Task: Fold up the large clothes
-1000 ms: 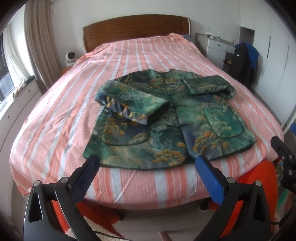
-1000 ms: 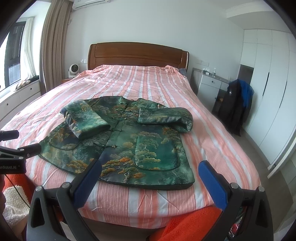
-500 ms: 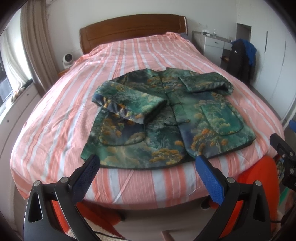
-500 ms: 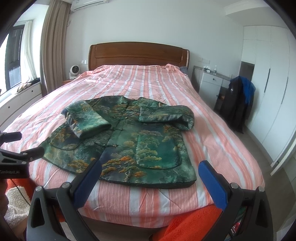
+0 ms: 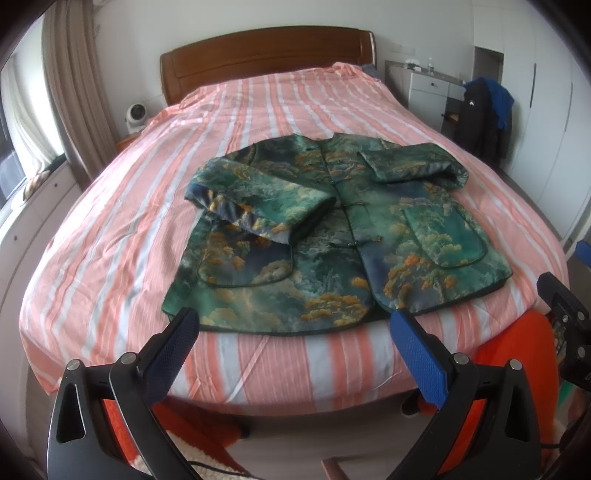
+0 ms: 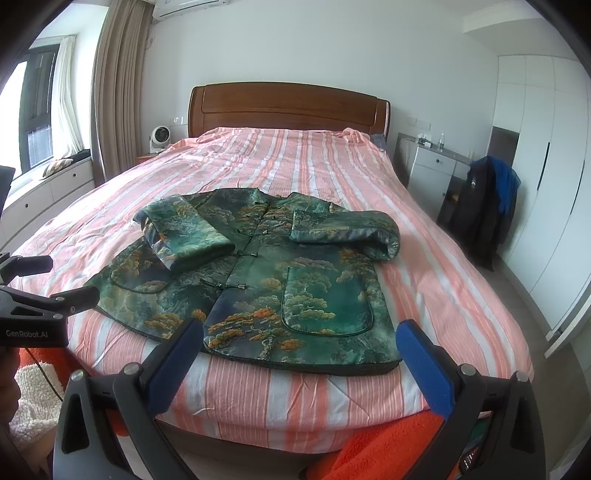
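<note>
Green brocade jacket (image 5: 332,236) lies face-up at bed (image 5: 122,221) foot, 12 o'clock of grippers; both sleeves folded in. Body fold left. Left gripper (image 5: 295,328), right gripper (image 6: 301,338) spread apart, empty.

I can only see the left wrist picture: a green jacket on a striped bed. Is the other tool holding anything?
Observer: No. The right gripper has its jaws wide open and empty, just short of the jacket.
Operator: Does my tool have any writing on it?
Observer: Yes. Seen from the right wrist view, the left gripper has a label that reads GenRobot.AI.
Operator: Is there anything above the curtain?
Observer: An air conditioner is mounted high on the wall.
</note>
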Tool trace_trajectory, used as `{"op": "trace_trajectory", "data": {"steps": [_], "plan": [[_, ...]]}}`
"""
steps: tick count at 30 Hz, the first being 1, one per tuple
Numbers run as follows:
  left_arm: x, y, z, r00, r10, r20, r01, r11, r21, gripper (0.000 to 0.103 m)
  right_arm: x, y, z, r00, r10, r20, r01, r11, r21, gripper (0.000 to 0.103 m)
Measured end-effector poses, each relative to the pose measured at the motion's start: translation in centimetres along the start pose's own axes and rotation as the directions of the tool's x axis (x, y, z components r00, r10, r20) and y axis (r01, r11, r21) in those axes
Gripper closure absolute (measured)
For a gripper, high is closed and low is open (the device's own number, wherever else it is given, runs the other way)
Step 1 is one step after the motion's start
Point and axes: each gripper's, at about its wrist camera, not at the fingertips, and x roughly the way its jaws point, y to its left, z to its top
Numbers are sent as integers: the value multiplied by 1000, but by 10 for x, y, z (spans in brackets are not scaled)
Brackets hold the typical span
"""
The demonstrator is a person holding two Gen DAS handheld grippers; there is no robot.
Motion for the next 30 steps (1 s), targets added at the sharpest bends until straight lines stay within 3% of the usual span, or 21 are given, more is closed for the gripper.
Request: {"op": "trace_trajectory", "data": {"steps": [7,11,14,17,20,23,26,28,30], "plan": [[3,3,1,1000,-4,2,4,1000,14,0,0,-1,-1,1000,9,5,-9,1000,2,0],[30,56,14,994,-98,-48,97,995,-29,0,1,-18,1,999,37,32,-38,999,29,0],[69,123,23,977,-179,-112,161,976,-149,0,8,-50,0,999,19,43,-22,997,70,0],[114,171,21,968,-179,-179,138,965,-222,0,31,-84,-4,999,38,5,-38,993,116,0],[165,189,12,932,-253,-260,185,948,-258,0,75,-124,-19,991,101,-85,-84,980,182,0],[201,191,1,898,-296,-325,202,934,-294,1,132,-166,-37,961,183,-210,-113,946,304,0],[214,180,-4,890,-286,-354,198,944,-264,1,182,-199,-56,904,331,-270,-176,865,470,0],[215,176,-7,886,-304,-350,215,938,-270,2,200,-205,-62,882,370,-292,-191,847,497,1],[211,174,-11,879,-330,-344,232,926,-298,33,215,-200,-63,865,391,-315,-212,853,477,6]]}}
